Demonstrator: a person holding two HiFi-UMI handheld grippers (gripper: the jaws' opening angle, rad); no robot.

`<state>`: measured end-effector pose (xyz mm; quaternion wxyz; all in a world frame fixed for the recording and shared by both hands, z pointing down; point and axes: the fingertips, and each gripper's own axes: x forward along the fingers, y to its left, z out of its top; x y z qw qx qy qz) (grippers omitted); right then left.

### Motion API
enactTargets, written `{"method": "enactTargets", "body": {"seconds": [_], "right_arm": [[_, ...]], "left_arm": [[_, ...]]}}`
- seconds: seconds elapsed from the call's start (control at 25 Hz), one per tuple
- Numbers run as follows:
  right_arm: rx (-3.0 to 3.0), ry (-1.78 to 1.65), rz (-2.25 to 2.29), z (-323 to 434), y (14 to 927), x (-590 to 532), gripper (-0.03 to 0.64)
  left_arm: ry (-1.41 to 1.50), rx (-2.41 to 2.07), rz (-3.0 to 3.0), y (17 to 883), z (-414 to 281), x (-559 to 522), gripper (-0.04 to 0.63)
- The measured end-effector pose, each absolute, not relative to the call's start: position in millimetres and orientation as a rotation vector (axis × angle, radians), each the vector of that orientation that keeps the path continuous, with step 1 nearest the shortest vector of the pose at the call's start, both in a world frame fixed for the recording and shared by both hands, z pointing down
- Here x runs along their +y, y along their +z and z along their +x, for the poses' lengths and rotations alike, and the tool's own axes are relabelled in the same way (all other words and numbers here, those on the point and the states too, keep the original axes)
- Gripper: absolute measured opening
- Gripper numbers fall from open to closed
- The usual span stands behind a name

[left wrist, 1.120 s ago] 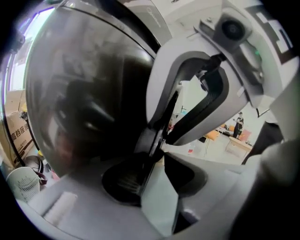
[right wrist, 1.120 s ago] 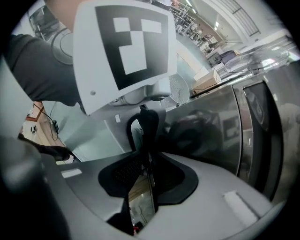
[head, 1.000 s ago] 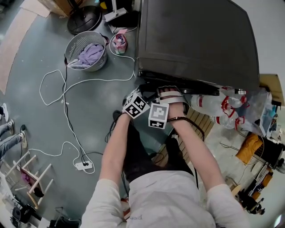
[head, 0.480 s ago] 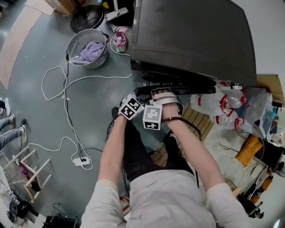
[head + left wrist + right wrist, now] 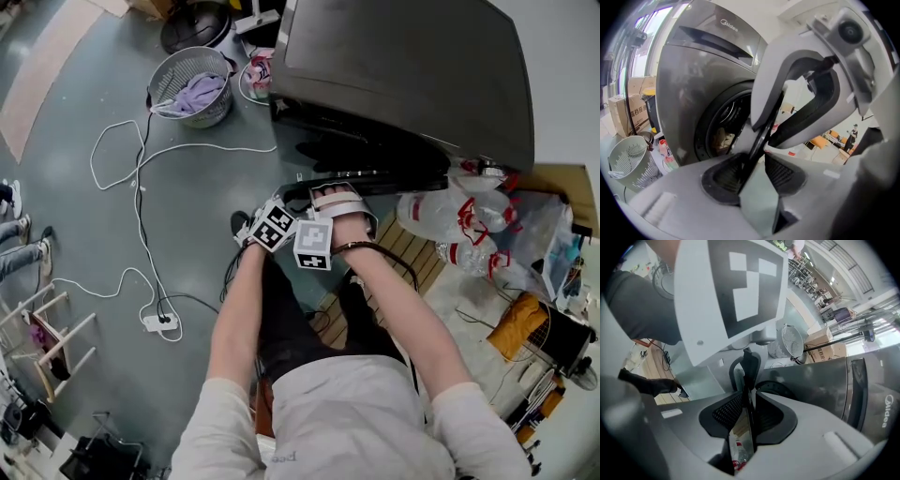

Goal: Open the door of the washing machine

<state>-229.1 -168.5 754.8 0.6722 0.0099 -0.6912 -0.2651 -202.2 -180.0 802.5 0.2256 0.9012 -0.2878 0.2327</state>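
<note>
The dark grey washing machine (image 5: 403, 75) fills the top of the head view. Its round door (image 5: 375, 178) hangs partly open, and the drum opening (image 5: 719, 136) shows in the left gripper view. Both grippers hold the door's thin rim side by side. My left gripper (image 5: 289, 202) is shut on the rim, which runs as a dark edge between its black pads (image 5: 724, 173). Just to its right, my right gripper (image 5: 330, 192) is shut on the same rim, a thin clear pane between its pads (image 5: 726, 413). The left gripper's marker cube (image 5: 736, 287) looms in the right gripper view.
A mesh laundry basket (image 5: 190, 86) with a purple cloth stands left of the machine. A white cable (image 5: 141, 187) loops over the floor to a power strip (image 5: 155, 322). Wrapped plastic bottles (image 5: 459, 220) and wooden slats (image 5: 403, 248) lie to the right.
Both grippers have drawn back from the machine toward the person, keeping their hold on the rim. The door has swung wider, and more dark gap shows behind it.
</note>
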Motion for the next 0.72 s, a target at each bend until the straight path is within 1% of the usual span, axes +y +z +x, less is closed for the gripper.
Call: {"method": "enactTargets", "body": {"seconds": [0.72], "right_arm": [[-1.565,-0.715,-0.118,-198,756,-93,0.084]], "left_arm": [[0.591,-0.964,2.352,803,-175,-109,0.204]]}}
